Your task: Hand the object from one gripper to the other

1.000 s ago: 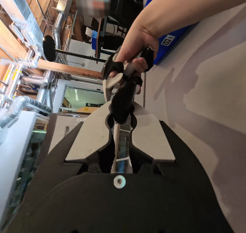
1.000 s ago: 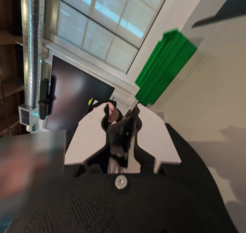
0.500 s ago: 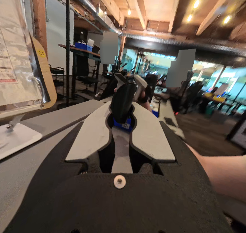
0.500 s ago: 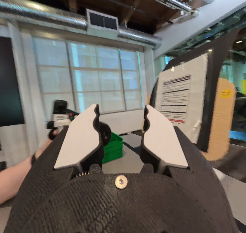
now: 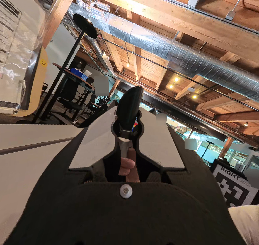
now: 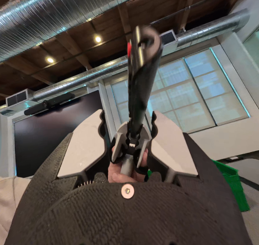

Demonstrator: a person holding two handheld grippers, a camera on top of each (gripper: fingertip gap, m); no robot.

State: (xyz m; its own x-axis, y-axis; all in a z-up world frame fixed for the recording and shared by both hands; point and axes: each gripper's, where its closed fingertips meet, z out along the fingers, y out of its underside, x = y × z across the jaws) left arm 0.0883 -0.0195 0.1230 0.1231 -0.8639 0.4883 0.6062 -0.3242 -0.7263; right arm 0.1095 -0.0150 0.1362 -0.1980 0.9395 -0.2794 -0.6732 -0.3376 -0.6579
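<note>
Left tool (image 5: 127, 112) clamps black object (image 5: 129, 106); right tool (image 6: 126, 115) apart; green bin's (image 6: 229, 182) contents unseen.

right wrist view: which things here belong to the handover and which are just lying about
In the job:
- black-handled tool, pointing up
- left gripper, shut on the tool's lower end
- right gripper, open, fingers either side of the left gripper

Lying about:
- green bin, lower right
- dark screen on the wall
- sign board in the left wrist view

The object (image 5: 129, 108) stands between the left gripper (image 5: 127, 112) fingers, before the spread right gripper (image 6: 127, 117)
</note>
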